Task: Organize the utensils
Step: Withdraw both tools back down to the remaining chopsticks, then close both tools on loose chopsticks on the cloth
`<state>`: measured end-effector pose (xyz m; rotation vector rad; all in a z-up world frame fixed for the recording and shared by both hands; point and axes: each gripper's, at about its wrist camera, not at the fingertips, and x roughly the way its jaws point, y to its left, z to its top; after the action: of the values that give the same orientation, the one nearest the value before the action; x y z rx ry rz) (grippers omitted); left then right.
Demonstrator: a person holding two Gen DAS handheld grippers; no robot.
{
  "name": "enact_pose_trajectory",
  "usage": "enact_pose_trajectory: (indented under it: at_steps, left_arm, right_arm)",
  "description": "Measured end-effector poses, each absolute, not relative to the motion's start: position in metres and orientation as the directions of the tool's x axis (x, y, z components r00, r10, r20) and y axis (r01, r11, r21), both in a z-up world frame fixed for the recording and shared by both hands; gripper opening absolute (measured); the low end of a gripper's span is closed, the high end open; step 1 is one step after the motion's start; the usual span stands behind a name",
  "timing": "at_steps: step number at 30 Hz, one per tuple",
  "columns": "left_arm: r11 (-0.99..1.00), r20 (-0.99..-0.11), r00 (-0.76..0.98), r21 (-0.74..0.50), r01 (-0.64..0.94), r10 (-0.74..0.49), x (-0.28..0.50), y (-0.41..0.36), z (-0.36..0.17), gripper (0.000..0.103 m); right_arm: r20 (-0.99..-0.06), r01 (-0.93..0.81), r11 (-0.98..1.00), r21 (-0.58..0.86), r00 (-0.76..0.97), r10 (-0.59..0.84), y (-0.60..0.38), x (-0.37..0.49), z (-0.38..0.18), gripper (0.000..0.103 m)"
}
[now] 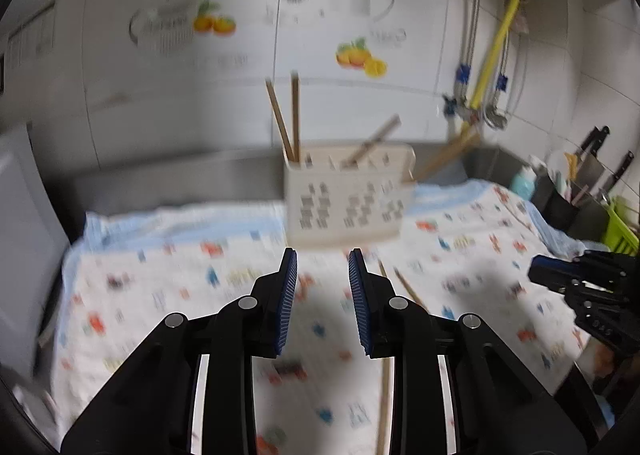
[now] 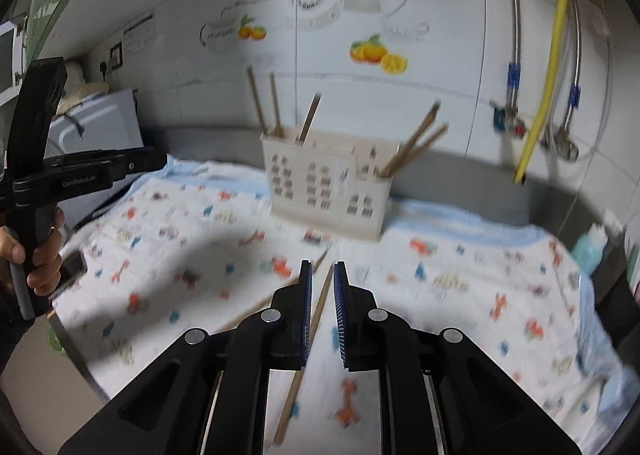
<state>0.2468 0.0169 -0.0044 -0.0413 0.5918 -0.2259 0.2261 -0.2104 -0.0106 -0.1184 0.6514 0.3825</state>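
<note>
We have most of the sorting behind us, judging by the cream plastic utensil holder with cut-out windows standing on the white cloth printed with small coloured figures. Five brown wooden chopsticks rise from its compartments: two upright ones in the left end, a single one leaning near the middle, and two tilted outward at the right end.

What is left lies on the cloth in front of the holder — a loose brown wooden chopstick running beneath our right gripper, and a second loose stick slanting away to its left. In the left wrist view we also see loose sticks just right of the left gripper; whether these are the same two we cannot tell through the blur.

Both tools carry nothing. The left gripper's blue-padded fingers stand plainly apart with only cloth between them. The right gripper's pads are nearly together, a thin gap showing, and the chopstick seen in that gap lies on the cloth below, not pinched.

So we judge the job well past halfway, with at least two sticks to pick up and drop into the holder.
</note>
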Motion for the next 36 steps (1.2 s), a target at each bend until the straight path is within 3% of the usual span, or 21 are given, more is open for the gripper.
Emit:
enact_pose_trajectory:
  at_steps: [14,36]
  left_arm:
    - [0.944,-0.677,0.660,-0.191,0.270,-0.326,0.206,-0.010,-0.096,0.027]
    - [0.939,-0.761,0.561,-0.186,0.290,-0.325,0.208,-0.030,-0.146,0.026]
  right_arm:
    - [-0.700,-0.326,0.935,0.141,0.635,0.327,-0.203,0.196,-0.090,0.011]
    - [-0.752,-0.286,0.945,0.156,0.586,0.302,-0.202,0.209,-0.125,0.011]
